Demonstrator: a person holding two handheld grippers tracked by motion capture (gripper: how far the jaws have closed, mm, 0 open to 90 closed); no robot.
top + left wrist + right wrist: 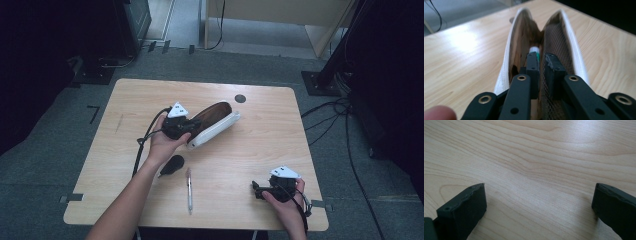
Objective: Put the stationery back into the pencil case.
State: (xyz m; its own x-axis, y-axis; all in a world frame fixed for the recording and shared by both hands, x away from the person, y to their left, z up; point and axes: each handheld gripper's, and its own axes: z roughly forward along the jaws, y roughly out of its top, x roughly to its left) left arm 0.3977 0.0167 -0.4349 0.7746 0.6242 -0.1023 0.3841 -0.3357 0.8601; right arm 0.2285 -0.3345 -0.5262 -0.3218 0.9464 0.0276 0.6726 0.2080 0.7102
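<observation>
Pinching pen [534,50] inside case [571,45], left gripper [539,58]

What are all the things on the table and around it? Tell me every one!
table: one, light wood, middle of the room.
pencil case: one, brown with white zip edge, open, on the table's middle.
green-and-white item: one, inside the case, between the left jaws; too blurred to name.
pen: one, silvery, near the front edge.
small black object: one, beside the pen.
dark round spot: one, near the table's far edge.
cables: several, black, on the floor at right.
left gripper: black, nearly shut, reaching into the case.
right gripper: black, open, over bare wood.
</observation>
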